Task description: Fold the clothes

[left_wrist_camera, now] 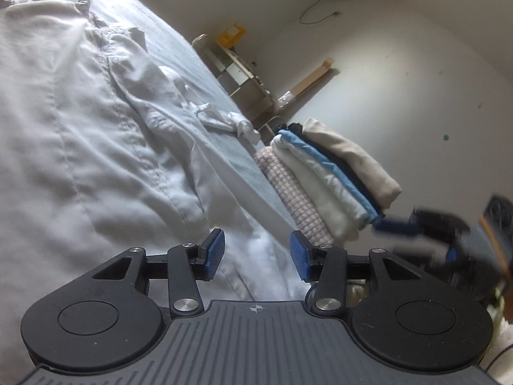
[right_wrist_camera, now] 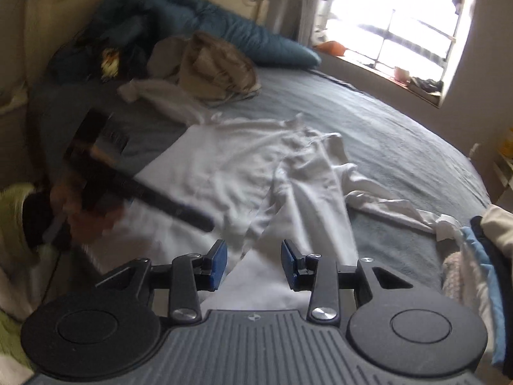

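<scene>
1. Grey bedding covers the bed [right_wrist_camera: 400, 147], lit by a window [right_wrist_camera: 394, 29] far beyond the right hand-held gripper [right_wrist_camera: 254, 264].
2. Straight ahead of that gripper lies a white shirt [right_wrist_camera: 231, 173], spread out but rumpled, one sleeve trailing off to its right.
3. To the gripper's far right stands a stack of folded clothes [left_wrist_camera: 330, 179], at the bed's edge; unfolded clothes [right_wrist_camera: 211, 64] are heaped far ahead near the pillows.
4. Both grippers are released: the left hand-held gripper [left_wrist_camera: 257, 255] has only the shirt's cloth below its parted jaws, and the right one's jaws grasp nothing.
5. Judged from this, the step in hand is laying out the shirt, with folding not yet begun.
6. Next, each gripper probably needs to pinch an edge or sleeve and draw it flat across the body.
</scene>
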Motion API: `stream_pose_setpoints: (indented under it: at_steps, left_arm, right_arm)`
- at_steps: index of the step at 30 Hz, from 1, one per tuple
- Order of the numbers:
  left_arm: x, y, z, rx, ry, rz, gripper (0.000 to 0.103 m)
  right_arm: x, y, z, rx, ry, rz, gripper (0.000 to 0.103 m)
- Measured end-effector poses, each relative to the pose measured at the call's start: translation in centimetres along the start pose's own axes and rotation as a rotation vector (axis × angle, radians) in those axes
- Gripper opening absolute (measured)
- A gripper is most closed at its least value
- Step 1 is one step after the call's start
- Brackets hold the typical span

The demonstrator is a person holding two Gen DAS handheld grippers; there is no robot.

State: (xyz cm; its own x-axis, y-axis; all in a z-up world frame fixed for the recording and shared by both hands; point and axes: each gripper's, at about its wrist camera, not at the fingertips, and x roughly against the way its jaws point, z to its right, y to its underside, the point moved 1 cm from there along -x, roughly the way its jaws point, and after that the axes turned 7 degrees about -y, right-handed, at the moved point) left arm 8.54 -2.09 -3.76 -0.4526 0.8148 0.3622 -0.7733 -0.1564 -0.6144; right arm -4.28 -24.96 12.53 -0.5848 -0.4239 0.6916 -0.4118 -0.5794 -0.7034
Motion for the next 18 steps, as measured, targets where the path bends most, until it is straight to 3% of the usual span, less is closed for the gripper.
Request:
stream_pose_setpoints:
  at_steps: [3, 7, 11, 15, 18]
  left_arm:
    - [0.5, 0.5, 0.7, -0.018, -0.054, -0.013, 0.045]
    - [1.4, 1.0, 1.8, -0.074, -0.129, -0.016, 0.045]
    - [1.6, 1.4, 2.6, -0.101, -0.164, -0.020, 0.045]
    - [1.7, 2.1, 3.5, -0.147, -0.187, -0.030, 0.045]
    - [1.7, 2.5, 4.2, -0.195, -0.196, -0.039, 0.046]
  right_arm:
    - [-2.1, 3.1, -4.2, 0.195, -0.023, -0.069, 0.039]
    - [-4.3, 5.8, -7.8, 0.500, 0.037, -0.140, 0.039]
    - [-6.8, 7.1, -9.0, 0.673, 0.104, -0.184, 0.039]
    - [-7.8, 8.0, -8.6, 0.718, 0.134, -0.209, 0.038]
    - [-5.8, 7.6, -7.4, 0.606, 0.111, -0.197, 0.038]
